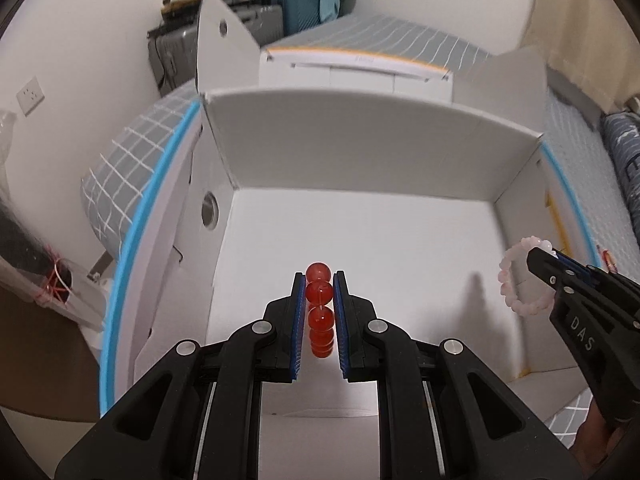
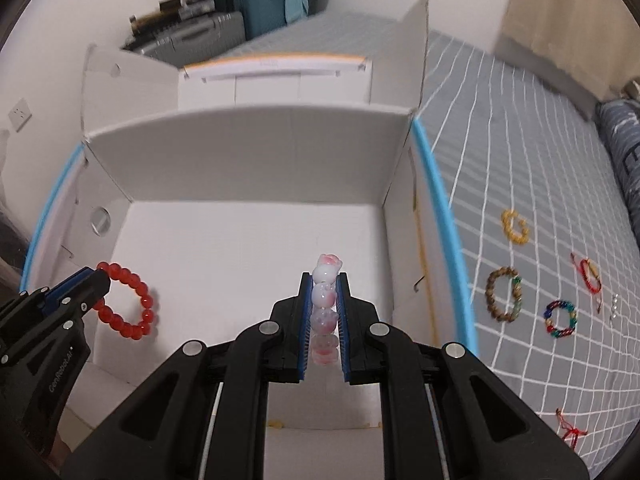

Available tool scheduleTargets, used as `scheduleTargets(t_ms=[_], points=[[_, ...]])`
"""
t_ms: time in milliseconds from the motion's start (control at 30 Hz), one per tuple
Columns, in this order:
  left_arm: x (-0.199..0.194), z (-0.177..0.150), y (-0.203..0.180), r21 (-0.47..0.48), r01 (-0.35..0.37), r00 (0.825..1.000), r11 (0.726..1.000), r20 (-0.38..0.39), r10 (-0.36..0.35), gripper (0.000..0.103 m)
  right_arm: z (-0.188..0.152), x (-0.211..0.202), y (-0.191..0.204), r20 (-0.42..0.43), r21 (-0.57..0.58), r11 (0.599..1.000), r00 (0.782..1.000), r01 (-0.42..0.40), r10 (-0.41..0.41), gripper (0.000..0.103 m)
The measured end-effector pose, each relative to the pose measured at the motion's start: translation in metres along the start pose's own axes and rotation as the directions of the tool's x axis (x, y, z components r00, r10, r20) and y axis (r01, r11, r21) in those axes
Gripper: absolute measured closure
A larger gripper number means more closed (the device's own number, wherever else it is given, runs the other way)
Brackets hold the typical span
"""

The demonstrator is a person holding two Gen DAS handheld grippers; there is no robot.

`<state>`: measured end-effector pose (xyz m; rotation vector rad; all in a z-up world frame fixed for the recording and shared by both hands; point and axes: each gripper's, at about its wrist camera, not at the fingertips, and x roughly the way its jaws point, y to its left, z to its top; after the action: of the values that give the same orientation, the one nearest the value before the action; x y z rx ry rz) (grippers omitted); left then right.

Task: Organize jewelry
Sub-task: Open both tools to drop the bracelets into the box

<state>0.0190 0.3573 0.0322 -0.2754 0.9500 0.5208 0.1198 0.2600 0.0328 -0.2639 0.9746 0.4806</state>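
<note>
Red bead bracelet is clamped in the left claw, pink bracelet in the right claw, both above the white box. Lower near its floor, release well apart.

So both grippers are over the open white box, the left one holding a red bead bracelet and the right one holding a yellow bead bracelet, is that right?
Not quite. The right gripper holds a pink bead bracelet, not a yellow one, as the right wrist view shows. The rest stands: the left gripper holds the red bead bracelet, and both are over the open white box.
</note>
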Motion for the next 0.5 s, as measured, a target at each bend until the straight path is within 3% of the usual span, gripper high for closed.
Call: scheduleTargets(t_ms=[133,500], points=[[0.0063,-0.0006,0.0034,0.003,-0.017,1.0,1.0,-0.014,0.017,0.09,-0.0021,0.0123,0.0009,-0.037,0.002,1.0,0.999,0.006,-0.006,0.092],[0.0047,-0.0004,0.0027,0.012,-0.024,1.0,1.0,-0.01,0.024,0.088,-0.004,0.0101,0.0024,-0.038,-0.006,1.0,0.999,0.001,-0.001,0.09]])
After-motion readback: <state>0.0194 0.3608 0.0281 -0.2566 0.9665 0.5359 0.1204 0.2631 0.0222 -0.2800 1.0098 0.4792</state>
